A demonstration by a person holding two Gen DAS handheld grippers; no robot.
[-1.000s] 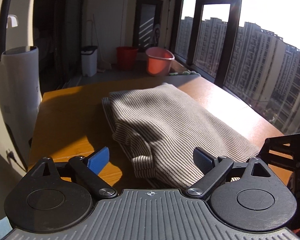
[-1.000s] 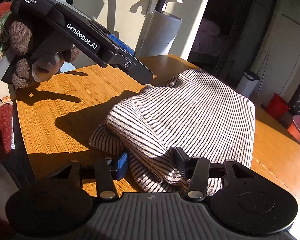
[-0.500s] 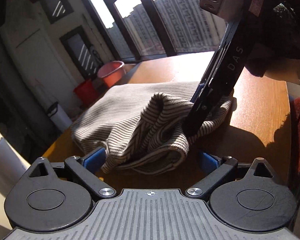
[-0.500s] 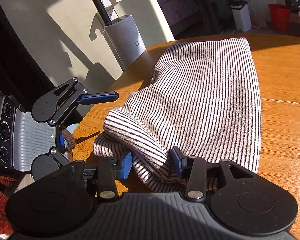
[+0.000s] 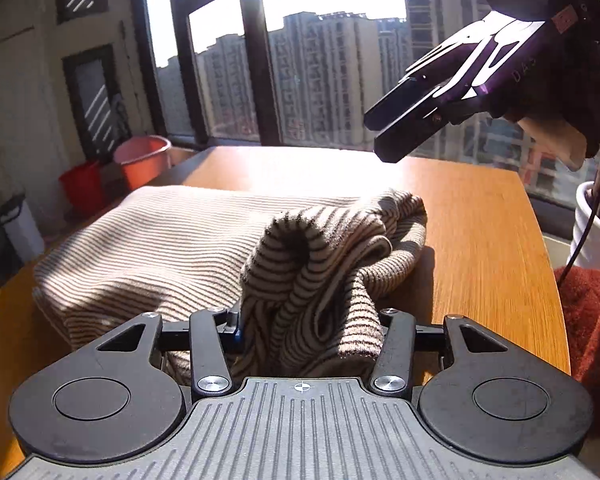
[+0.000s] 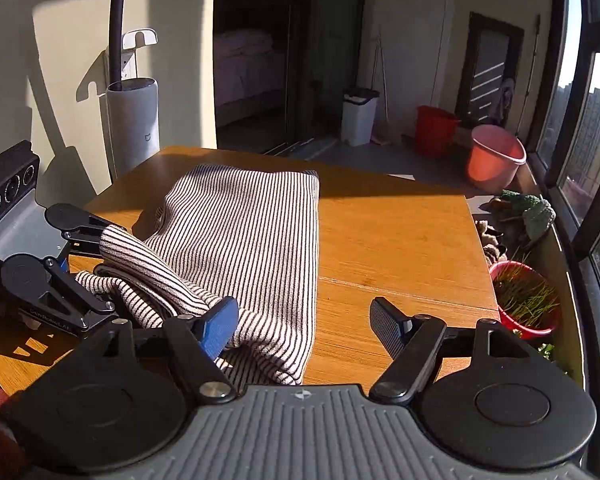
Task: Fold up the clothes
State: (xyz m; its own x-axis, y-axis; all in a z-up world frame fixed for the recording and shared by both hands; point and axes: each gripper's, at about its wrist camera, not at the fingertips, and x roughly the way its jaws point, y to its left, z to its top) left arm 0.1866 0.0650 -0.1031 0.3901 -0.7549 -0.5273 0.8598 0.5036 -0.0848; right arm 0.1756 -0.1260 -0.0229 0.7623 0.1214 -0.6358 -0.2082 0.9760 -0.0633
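Striped sweater (image 6: 256, 236) lies on the wooden table (image 6: 396, 248), left of the table's middle in the right wrist view. The far part is flat and squared off, with straight edges on its right side and far end; it looks already folded into a long rectangle. The near end is not: a thick roll of fabric stands up in a bunch at the near left corner (image 5: 308, 272).

Left gripper (image 5: 308, 332): jaws closing, with the bunched near end of the sweater between them. Cloth fills the gap from one finger to the other and hides the pads, so I cannot tell for sure that it is pinched; from the right wrist view the fingers sit either side of the roll, so I read it as a grip forming.

Right gripper (image 6: 304, 322): jaws opening, well apart, bare table between them. The blue finger (image 6: 218, 330) sits over the sweater's near edge, and whether it touches I cannot tell; nothing is held. In the left wrist view this gripper hangs above the table, clear of the cloth.

Judgement on progress: roughly mid-task. Done: body laid out and narrowed. Left: bring the bunched near end over the flat part, smooth it, perhaps one more fold to make a compact stack.

Risk: the roll is loose and may unwind when lifted
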